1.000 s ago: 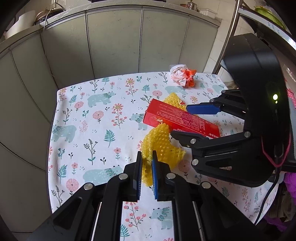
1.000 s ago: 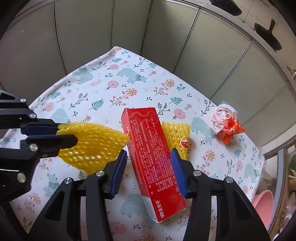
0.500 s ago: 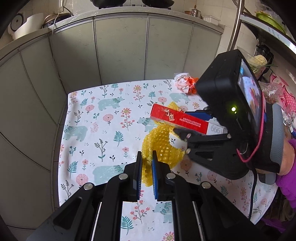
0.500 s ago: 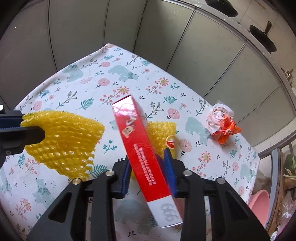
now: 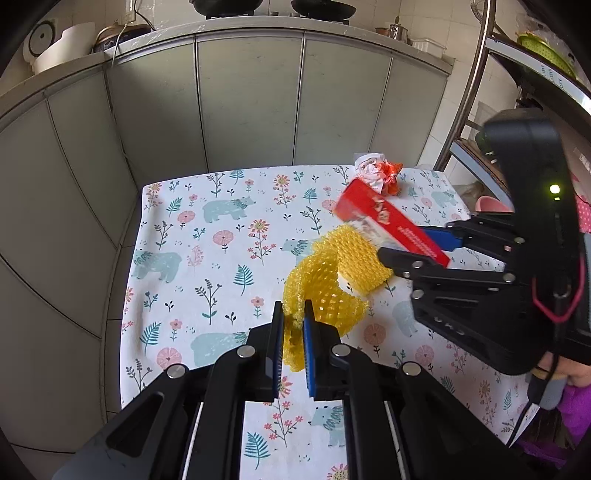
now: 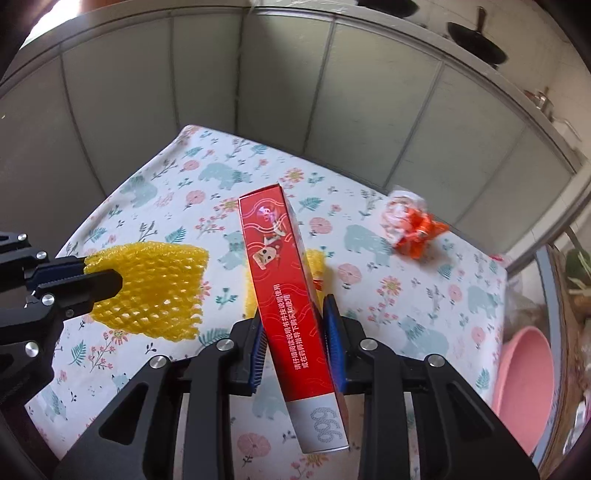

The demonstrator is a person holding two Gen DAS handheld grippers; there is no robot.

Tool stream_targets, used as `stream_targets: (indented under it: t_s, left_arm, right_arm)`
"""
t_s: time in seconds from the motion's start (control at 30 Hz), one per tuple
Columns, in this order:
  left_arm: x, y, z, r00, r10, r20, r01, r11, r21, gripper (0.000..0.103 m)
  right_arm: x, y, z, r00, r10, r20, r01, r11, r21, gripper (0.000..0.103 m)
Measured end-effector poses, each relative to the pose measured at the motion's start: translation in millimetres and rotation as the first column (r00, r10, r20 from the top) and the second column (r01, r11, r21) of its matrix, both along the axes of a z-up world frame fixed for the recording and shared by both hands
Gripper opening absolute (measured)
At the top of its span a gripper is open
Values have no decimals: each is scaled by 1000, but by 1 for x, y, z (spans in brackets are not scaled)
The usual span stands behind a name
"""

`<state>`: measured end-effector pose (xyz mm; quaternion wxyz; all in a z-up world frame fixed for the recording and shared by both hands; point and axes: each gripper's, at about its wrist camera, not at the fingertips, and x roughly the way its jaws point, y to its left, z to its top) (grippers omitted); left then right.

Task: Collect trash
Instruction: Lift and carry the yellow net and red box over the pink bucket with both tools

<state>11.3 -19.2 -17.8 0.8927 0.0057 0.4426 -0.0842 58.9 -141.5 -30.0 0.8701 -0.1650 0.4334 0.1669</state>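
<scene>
My right tongs (image 6: 293, 343) just closed on the red box (image 6: 291, 291) and lifted it.
Left tongs (image 5: 293, 343) pinch the yellow net (image 5: 325, 295); I keep both squeezes firm.

I am looking into a home kitchen: grey cabinet doors (image 5: 251, 103) run under a countertop (image 5: 258, 27) that carries a white rice cooker (image 5: 62, 44), pans on a stove (image 5: 317, 5) and a steel pot (image 5: 397, 31). A bear-and-flower cloth covers the surface (image 5: 207, 236).

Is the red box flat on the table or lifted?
Lifted and tilted: red box clamped in the right gripper, far end raised off the tablecloth.
</scene>
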Motion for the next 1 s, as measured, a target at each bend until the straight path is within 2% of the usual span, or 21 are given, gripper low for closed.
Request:
stream_targets:
  t_s: [0.3,0.47,1.0]
  left_arm:
    - [9,-15,5,1000,-7,15,7,1000,-8,9]
    - [13,-29,11,999,-23,31,24,999,-23,9]
    - [22,-91,30,989,-124,86,126,992,-21,9]
  right_arm:
    - [-10,-47,18,981,-192,37,190,981,49,29]
    - [-14,-79,25,957,-285,52,281,957,78,29]
    - [-27,-151,34,886,-455,86,444,887,124,29]
